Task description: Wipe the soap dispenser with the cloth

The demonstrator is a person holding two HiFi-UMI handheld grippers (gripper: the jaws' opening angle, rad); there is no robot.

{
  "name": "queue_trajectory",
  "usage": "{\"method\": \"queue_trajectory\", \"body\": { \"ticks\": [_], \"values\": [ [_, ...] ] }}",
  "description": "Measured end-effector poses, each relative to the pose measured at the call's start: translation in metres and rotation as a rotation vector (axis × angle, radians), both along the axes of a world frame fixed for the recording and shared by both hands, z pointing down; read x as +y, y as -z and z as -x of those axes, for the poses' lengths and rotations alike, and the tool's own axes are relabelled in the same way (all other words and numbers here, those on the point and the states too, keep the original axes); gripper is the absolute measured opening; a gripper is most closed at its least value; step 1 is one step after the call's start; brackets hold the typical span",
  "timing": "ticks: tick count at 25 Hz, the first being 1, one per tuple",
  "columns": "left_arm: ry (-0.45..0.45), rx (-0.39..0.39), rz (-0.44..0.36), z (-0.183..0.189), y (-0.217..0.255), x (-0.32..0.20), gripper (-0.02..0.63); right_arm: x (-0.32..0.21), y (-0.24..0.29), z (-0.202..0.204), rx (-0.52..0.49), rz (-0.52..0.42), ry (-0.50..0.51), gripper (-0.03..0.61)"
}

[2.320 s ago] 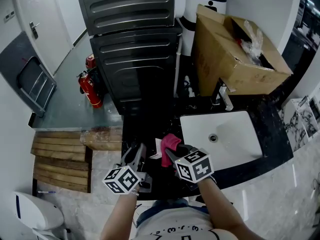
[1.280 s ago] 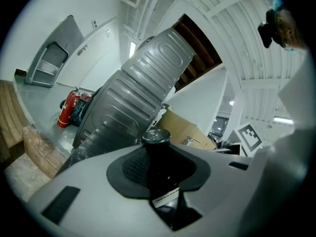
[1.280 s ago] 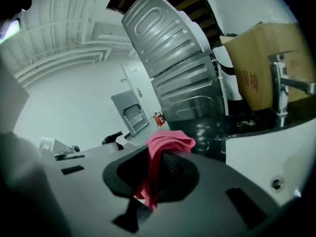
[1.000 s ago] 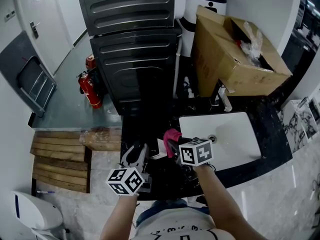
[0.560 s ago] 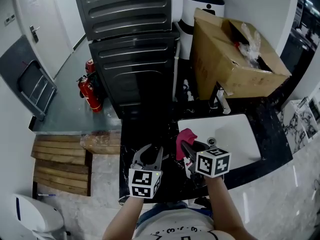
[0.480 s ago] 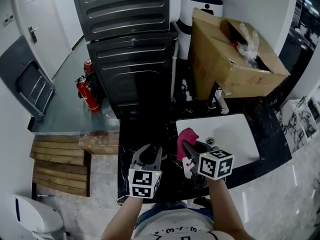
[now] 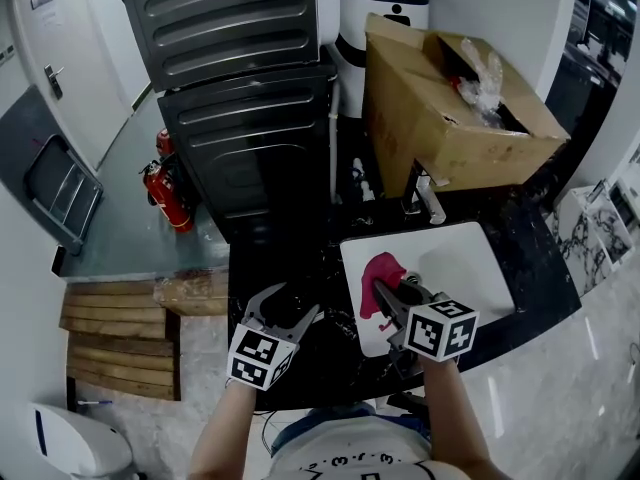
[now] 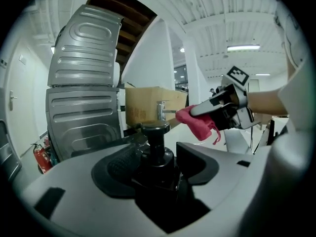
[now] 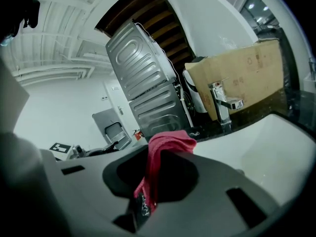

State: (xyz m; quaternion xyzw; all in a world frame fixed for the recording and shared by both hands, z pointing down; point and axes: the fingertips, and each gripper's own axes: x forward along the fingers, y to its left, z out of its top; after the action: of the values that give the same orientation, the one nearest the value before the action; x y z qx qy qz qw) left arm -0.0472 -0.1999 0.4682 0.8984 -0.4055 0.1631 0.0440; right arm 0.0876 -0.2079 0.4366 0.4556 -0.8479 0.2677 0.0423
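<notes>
Now fingers (image 8: 118, 164) of my left gripper (image 7: 287, 303) have just opened, soap dispenser (image 8: 156, 147) between them; right gripper (image 7: 392, 290) fingers clamp the pink cloth (image 7: 380, 273).

Soft woven pink fabric for the cloth (image 7: 381, 273), matt and slightly nubbly. Smooth black plastic, by the look, on the soap dispenser (image 8: 155, 144), with a dull sheen. Polished black stone veined with white across the worktop (image 7: 290, 263), highly glossy. Glazed white in the sink (image 7: 470, 263), smooth and shiny. Bright chrome on the tap (image 7: 420, 193). Ribbed sheet metal, grey and satin, on the stacked machines (image 7: 240, 88). Plain brown cardboard, matt, for the box (image 7: 430, 128), with crinkled clear plastic film (image 7: 480, 68) inside. Bare, unfinished-looking wood in the slats (image 7: 110, 313). Glossy red paint on the fire extinguisher (image 7: 168, 196).
</notes>
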Motion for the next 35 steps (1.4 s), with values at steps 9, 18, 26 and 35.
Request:
{"method": "queue_trajectory", "body": {
  "ticks": [9,18,26,35],
  "values": [
    [-0.062,0.037,-0.093,-0.005,0.017,-0.007,0.115,0.004,-0.002,0.007,0.012,0.003,0.031,0.049],
    [0.213,0.731,0.250,0.041,0.031,-0.030,0.103,0.007,-0.002,0.016,0.018,0.004,0.060,0.049],
    [0.344,1.306,0.481,0.074,0.034,-0.039,0.103,0.010,0.000,0.030,0.014,-0.009,0.098,0.049],
    [0.346,1.307,0.467,0.069,0.047,-0.042,0.104,0.009,0.006,0.073,0.047,-0.095,0.180,0.049]
  ]
}}
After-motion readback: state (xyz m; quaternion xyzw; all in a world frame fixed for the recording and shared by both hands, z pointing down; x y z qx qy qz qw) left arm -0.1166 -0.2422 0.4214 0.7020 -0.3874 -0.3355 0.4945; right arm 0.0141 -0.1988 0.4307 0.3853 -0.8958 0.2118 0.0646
